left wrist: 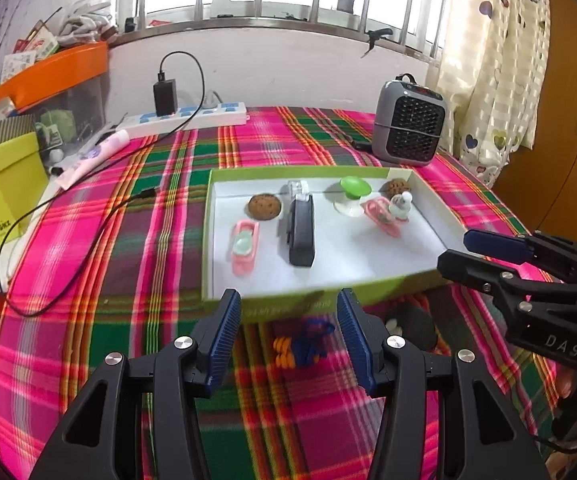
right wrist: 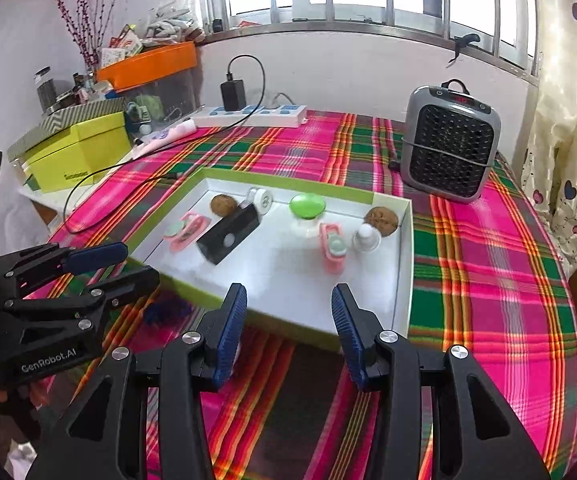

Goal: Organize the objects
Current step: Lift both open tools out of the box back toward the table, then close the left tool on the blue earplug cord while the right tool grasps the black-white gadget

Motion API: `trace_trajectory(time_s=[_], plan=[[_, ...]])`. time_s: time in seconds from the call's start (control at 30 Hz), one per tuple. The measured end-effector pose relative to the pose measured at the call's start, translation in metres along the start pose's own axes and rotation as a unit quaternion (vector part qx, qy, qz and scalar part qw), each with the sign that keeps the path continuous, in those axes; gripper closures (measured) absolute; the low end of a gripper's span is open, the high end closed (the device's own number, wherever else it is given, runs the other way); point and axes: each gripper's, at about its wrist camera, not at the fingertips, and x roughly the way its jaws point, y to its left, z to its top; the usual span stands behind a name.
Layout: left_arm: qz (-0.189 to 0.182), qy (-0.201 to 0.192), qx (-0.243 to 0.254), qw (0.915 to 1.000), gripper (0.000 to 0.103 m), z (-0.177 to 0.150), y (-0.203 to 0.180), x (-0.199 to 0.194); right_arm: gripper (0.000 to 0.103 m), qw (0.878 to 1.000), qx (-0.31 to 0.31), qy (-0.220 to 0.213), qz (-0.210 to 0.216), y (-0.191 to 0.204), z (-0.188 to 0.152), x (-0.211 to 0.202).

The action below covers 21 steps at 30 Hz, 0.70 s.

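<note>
A green-rimmed tray (left wrist: 308, 172) (right wrist: 288, 184) with a white floor lies on the plaid cloth. It holds two walnuts (left wrist: 264, 207) (left wrist: 396, 188), a black device (left wrist: 301, 232) (right wrist: 228, 238), two pink cases (left wrist: 243, 246) (right wrist: 334, 248), a green knob (left wrist: 354, 188) (right wrist: 307, 205) and a small white bottle (right wrist: 366, 236). My left gripper (left wrist: 288, 304) (right wrist: 140, 262) hovers open at the tray's near edge, above blue-corded orange earplugs (left wrist: 300, 346) on the cloth. My right gripper (right wrist: 288, 296) (left wrist: 454, 250) stands open and empty at the tray's near right corner.
A grey heater (left wrist: 408, 120) (right wrist: 450, 144) stands behind the tray at the right. A power strip (left wrist: 184, 118) with a black charger and a long cable lies at the back. A yellow-green box (left wrist: 0, 196) and an orange-lidded bin (left wrist: 52, 76) crowd the left.
</note>
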Motion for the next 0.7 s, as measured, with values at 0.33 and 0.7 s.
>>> trace_trajectory(time_s=[0.33,0.7], plan=[[-0.033,0.017,-0.018,0.9991,0.054,-0.022,0.007,0.001,0.058,1.0,0.0,0.016,0.021,0.008,-0.02,-0.001],[-0.048,0.042,-0.027,0.9976,0.054,-0.03,0.008,0.017,0.058,0.998,0.006,0.036,0.049,0.017,-0.036,0.008]])
